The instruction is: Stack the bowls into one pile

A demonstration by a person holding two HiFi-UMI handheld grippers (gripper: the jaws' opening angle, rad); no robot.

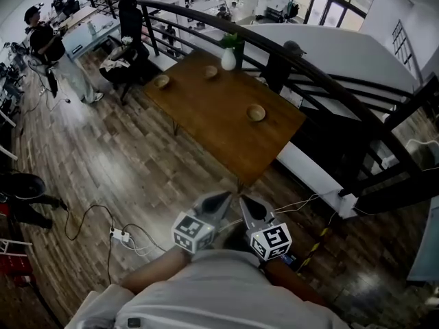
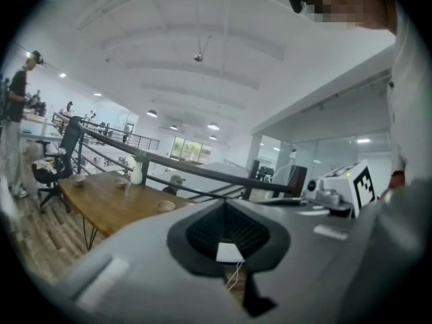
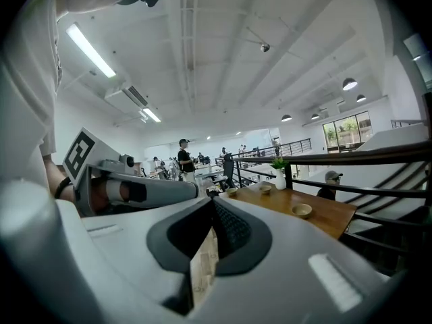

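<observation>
While bowls (image 1: 162, 81) (image 1: 210, 71) (image 1: 256, 112) dot the table (image 1: 206, 118), left hand-held gripper (image 1: 225, 197) and right hand-held gripper (image 1: 244, 200) are closed, empty.

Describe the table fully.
The table has a rectangular brown top, seemingly wood, on thin dark legs. It stands level on the plank floor, one side along the black railing. Three small bowls sit apart on it, and a white vase with a green plant stands at the railing edge.

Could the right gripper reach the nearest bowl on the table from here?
Probably not yet: the right gripper is close to the person's body, with open floor before the table. Nothing blocks the bowl, though.
</observation>
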